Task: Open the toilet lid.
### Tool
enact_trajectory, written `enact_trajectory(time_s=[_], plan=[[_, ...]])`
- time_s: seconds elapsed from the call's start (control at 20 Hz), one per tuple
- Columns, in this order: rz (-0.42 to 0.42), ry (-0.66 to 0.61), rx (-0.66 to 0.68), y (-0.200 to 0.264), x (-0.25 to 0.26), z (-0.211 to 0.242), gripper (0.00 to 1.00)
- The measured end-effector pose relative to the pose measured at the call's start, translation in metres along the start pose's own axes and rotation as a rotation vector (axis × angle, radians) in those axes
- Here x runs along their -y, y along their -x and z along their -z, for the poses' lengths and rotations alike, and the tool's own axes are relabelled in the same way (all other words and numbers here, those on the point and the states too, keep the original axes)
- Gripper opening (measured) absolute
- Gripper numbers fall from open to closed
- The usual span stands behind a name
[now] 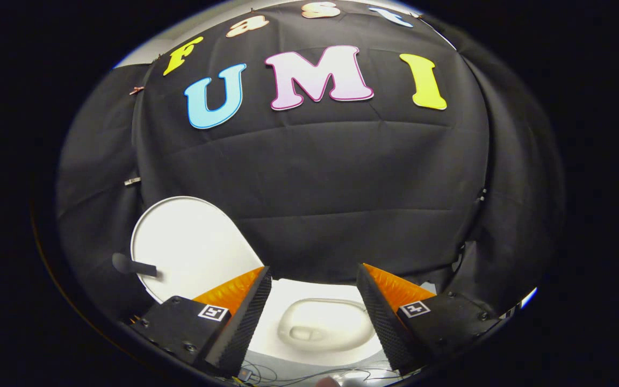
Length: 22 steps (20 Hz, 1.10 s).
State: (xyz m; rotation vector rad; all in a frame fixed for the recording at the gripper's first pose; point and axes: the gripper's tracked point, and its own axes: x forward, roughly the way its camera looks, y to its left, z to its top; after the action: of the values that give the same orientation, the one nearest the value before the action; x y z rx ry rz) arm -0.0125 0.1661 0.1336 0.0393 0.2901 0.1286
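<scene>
Two fingers of the gripper (314, 277) stand wide apart with nothing held between them, each carrying a small square marker on its base. Through the gap between them shows the white toilet bowl (324, 326), open to view, its rim ringing a shallow basin with a darker hollow at the bottom. The bowl sits below and slightly ahead of the fingertips, with clear room on both sides of its rim before either finger. To the left of the bowl, the toilet lid (194, 247) stands raised (its round white face turned toward the camera), its lower right edge passing behind the left finger. A short dark handle (133, 266) juts from the lid's left edge. Behind bowl and lid hangs the black cloth wall (342, 204). Thin cables (288, 375) trail on the floor nearer than the bowl.
</scene>
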Motion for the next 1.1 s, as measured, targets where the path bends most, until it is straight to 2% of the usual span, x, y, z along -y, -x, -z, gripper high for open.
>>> enact_trajectory(time_s=[0.25,0.5,0.7,0.95,1.1], plan=[[0.027,0.022,0.061,-0.008,0.037,0.043,0.99],[0.058,0.057,0.236,-0.004,0.078,0.045,0.99],[0.039,0.041,0.292,0.001,0.087,0.063,0.99],[0.093,0.115,0.385,0.004,0.103,0.069,0.99],[0.044,0.126,0.401,0.004,0.088,0.078,0.99]])
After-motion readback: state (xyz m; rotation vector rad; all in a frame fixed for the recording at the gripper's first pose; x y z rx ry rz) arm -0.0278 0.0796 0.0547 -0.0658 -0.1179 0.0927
